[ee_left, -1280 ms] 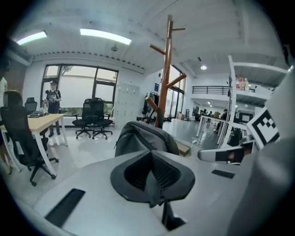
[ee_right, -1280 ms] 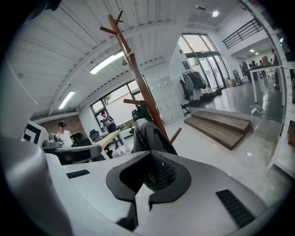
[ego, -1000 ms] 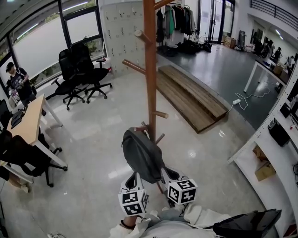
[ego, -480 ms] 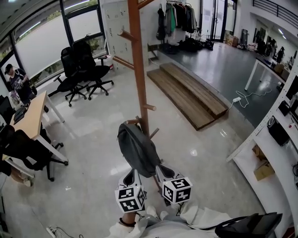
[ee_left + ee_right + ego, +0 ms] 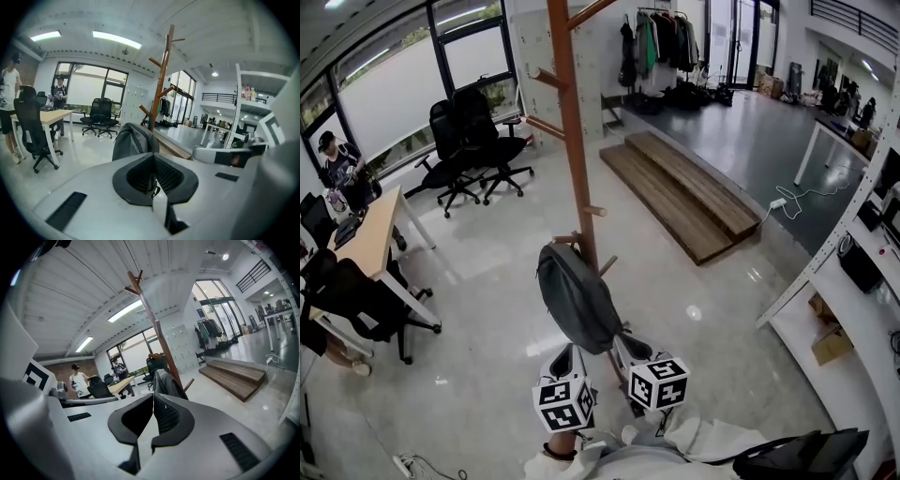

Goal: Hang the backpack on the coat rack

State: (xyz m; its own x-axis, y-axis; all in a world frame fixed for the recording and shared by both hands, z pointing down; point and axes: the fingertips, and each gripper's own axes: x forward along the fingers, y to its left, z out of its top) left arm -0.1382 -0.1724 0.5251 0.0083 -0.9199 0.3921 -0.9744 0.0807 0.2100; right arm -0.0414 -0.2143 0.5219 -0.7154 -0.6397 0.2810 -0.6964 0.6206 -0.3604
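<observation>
The backpack [image 5: 577, 298] hangs from a low peg of the coat rack [image 5: 567, 131] — at twelve o'clock from both tongs, close ahead. The left gripper [image 5: 567, 352] and right gripper [image 5: 624, 343] are pinched closed — empty.

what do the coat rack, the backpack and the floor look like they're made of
Coat rack: looks like wood, reddish-brown with a smooth, slightly glossy finish; the pole and angled pegs share the colour.
Backpack: dark grey woven fabric, probably nylon or polyester; it is matte and sags softly.
Floor: pale polished stone or tile, hard to say which; it mirrors the ceiling lights.
</observation>
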